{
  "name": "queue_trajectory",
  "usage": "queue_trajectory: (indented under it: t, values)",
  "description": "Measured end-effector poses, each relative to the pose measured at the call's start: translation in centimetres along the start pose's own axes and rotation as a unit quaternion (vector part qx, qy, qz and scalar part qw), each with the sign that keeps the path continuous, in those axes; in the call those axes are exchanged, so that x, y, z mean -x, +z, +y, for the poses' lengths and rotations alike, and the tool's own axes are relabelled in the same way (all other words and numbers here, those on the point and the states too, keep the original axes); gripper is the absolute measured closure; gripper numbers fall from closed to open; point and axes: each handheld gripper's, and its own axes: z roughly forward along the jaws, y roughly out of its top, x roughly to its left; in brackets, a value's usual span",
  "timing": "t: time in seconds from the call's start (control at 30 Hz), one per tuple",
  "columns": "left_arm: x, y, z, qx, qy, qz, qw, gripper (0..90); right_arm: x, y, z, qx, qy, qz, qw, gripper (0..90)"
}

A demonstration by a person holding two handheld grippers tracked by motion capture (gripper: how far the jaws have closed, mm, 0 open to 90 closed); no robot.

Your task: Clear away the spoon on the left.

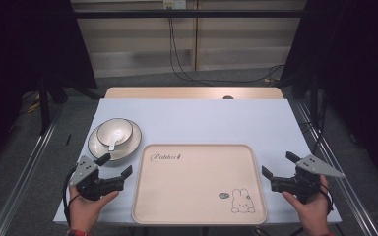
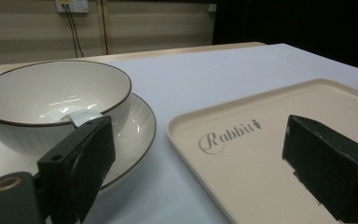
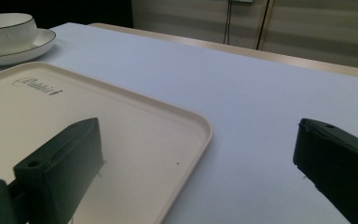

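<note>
A cream tray printed with a rabbit and the word "Rabbit" lies at the table's near middle, with nothing on it. Left of it a white bowl with a dark rim sits on a matching plate, and a white spoon rests inside the bowl. My left gripper hovers open just in front of the plate, beside the tray's left edge; in its own view the bowl is close ahead. My right gripper stands open by the tray's right edge, holding nothing.
The pale blue tabletop has a wooden strip along its far edge. Metal rails run down both sides of the table. Cables hang from a wall socket behind, and dark curtains stand at left and right.
</note>
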Motion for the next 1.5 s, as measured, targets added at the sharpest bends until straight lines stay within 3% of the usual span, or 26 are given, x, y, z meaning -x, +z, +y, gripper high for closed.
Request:
queue_trajectory:
  t: [0.13,0.23,0.4,0.67,0.97,1.17,1.5]
  values:
    - [-0.4,0.3,0.1,0.002,-0.005,0.030,0.9995,10.7,-0.3,0.1,-0.1,0.001,0.002,-0.001,1.0000,1.1]
    - [-0.7,0.4,0.1,-0.004,0.006,0.046,0.9989,12.0,-0.4,0.3,-0.3,-0.002,-0.010,0.002,0.9999,1.7]
    - [-1.2,0.8,0.3,-0.003,0.008,0.074,0.9972,13.8,-0.5,0.5,-0.5,-0.012,-0.006,0.008,0.9999,1.8]
    - [-2.2,1.5,0.1,-0.004,-0.016,0.112,0.9936,17.0,-0.8,0.5,-0.6,-0.014,-0.014,0.008,0.9998,2.0]
    - [-3.1,2.4,0.1,-0.003,-0.014,0.136,0.9906,28.2,-0.8,0.6,-0.6,-0.016,-0.014,0.004,0.9998,2.4]
    - [-3.2,3.0,0.0,-0.013,0.005,0.143,0.9897,36.9,-0.9,0.8,-0.6,-0.018,-0.019,0.004,0.9996,3.0]
    - [-3.3,3.2,0.1,-0.015,0.003,0.151,0.9885,51.2,-0.9,0.8,-0.6,-0.021,-0.019,0.003,0.9996,3.7]
